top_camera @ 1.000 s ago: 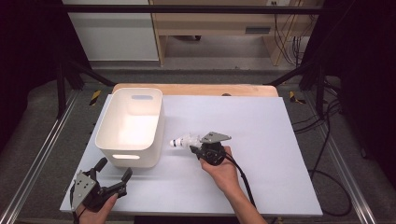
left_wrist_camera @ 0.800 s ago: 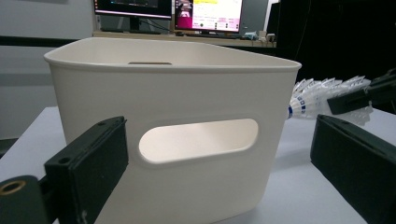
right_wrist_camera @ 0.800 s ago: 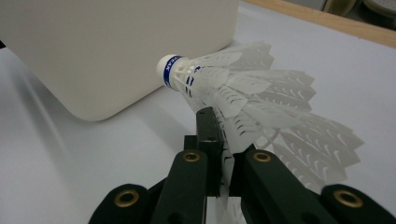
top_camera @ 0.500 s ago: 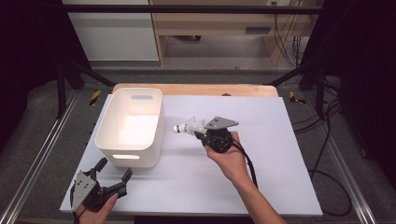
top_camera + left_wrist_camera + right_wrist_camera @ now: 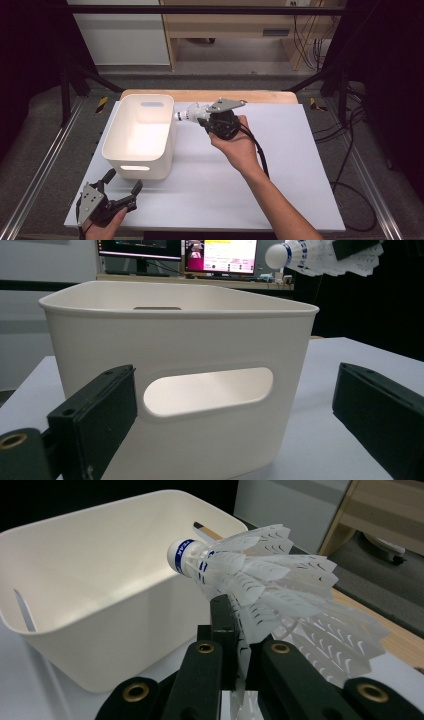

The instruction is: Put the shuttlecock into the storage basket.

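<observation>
A white shuttlecock with a blue band round its cork hangs in the air just right of the white bin, cork pointing at the bin's rim. My right gripper is shut on its feather skirt; in the right gripper view the jaws pinch the feathers with the bin beyond. My left gripper rests open on the table's near left corner, facing the bin's handle slot. The shuttlecock shows above the bin's far corner in that view.
The bin stands on a white board laid over a wooden table. Metal rails run along both sides, and cables lie on the floor to the right. Monitors glow behind the bin.
My right gripper has lifted the shuttlecock off the table and carried it up and away, toward the bin's right rim. The left gripper has stayed where it was.
</observation>
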`<state>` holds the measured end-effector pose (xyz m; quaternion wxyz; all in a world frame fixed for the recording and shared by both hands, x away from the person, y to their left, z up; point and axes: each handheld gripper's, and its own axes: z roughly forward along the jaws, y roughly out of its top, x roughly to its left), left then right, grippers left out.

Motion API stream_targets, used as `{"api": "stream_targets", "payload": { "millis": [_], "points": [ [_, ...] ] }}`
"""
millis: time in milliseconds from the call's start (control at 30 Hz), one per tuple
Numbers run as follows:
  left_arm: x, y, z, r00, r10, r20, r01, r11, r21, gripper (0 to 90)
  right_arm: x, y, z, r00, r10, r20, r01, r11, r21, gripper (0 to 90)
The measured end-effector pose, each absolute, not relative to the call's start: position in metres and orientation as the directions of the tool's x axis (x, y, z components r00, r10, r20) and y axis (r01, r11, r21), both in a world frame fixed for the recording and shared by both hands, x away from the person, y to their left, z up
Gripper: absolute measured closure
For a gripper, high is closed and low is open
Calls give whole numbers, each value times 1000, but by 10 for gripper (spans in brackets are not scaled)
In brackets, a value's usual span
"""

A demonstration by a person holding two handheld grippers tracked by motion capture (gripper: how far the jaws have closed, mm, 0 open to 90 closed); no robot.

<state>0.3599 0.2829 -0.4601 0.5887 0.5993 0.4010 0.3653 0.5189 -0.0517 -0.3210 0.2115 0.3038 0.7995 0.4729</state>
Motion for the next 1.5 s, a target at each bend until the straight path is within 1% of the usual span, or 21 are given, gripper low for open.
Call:
{"api": "stream_targets", "payload": {
  "millis": [300, 700, 833, 1500],
  "points": [
    [360, 284, -460, 406, 913, -45, 51, 27, 998, 43, 533, -25, -300, -760, 649, -25, 265, 344, 901, 894],
    [360, 285, -460, 411, 911, -47, 48, 30, 998, 38, 552, 14, -297, -787, 617, -20, 263, 365, 893, 894],
    [359, 285, -458, 416, 908, -40, 29, 31, 999, 31, 556, 17, -298, -791, 612, -8, 268, 358, 894, 894],
    [359, 286, -458, 408, 912, -37, 32, 26, 999, 32, 569, 29, -305, -800, 600, -7, 281, 386, 879, 894]
  ]
}}
